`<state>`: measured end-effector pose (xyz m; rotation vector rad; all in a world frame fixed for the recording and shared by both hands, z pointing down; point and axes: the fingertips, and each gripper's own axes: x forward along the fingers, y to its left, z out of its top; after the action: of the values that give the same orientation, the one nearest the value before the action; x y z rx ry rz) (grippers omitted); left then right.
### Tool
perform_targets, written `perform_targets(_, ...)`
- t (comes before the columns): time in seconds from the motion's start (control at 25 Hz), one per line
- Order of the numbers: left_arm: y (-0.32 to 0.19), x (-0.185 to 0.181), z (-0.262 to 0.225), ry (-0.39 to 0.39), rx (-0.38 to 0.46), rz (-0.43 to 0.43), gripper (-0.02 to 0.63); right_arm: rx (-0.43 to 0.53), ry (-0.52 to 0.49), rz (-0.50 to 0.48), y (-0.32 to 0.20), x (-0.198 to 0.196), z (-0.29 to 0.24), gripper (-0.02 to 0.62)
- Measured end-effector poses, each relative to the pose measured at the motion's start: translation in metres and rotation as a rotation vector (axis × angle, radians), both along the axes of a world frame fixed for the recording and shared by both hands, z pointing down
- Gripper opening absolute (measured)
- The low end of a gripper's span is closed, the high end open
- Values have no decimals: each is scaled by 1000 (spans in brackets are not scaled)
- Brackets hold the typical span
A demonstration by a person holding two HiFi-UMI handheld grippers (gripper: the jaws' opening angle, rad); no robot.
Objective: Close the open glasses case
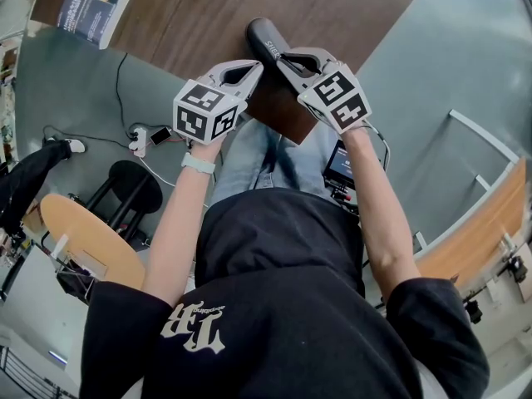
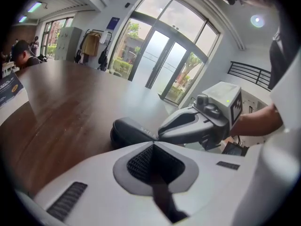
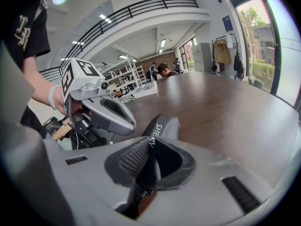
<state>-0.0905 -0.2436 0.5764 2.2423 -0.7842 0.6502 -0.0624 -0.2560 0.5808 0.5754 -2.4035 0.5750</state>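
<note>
I have both grippers close to the glasses case (image 1: 264,33), which lies on the brown wooden table (image 1: 191,15) near the edge in front of the person. It is a dark, rounded, oblong shell. In each view it reads to me as one smooth lump, with the lid down on the body. My right gripper view shows pale lettering along its side (image 3: 167,126).

My left gripper (image 1: 252,69) has its jaws pressed together at the tips, and they hold nothing. In its own view (image 2: 151,145) the black meshed pads (image 2: 138,161) meet at the front, and the case (image 2: 128,131) sits just beyond and a little left of that point. From the head view its tip is just beside the near end of the case, on the left side.

My right gripper (image 1: 287,59) is likewise closed tip to tip and empty, as its own view (image 3: 150,142) shows. Its tip lies at the near end of the case and overlaps it in the head view. I cannot tell whether it touches the shell. The left gripper view shows this gripper (image 2: 162,131) reaching over the right part of the case.

Well away from the case, at the far left corner of the table, lies a blue booklet (image 1: 91,7). Below the table edge, left of the case, a black stool (image 1: 133,181) stands on the grey floor.
</note>
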Motion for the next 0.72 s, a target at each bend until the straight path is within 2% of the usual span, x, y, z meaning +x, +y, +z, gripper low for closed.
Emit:
perform_targets(0.2, -16, 10, -3, 13, 35, 0, 6, -9, -10, 23, 5, -4, 6, 28)
perform_targets(0.56, -34, 16, 17, -74, 25, 9, 6, 1, -36, 62, 5, -8, 11, 15)
perform_targets(0.72, -37, 15, 23, -85, 20, 15, 6, -6, -54, 67, 4, -9, 13, 15)
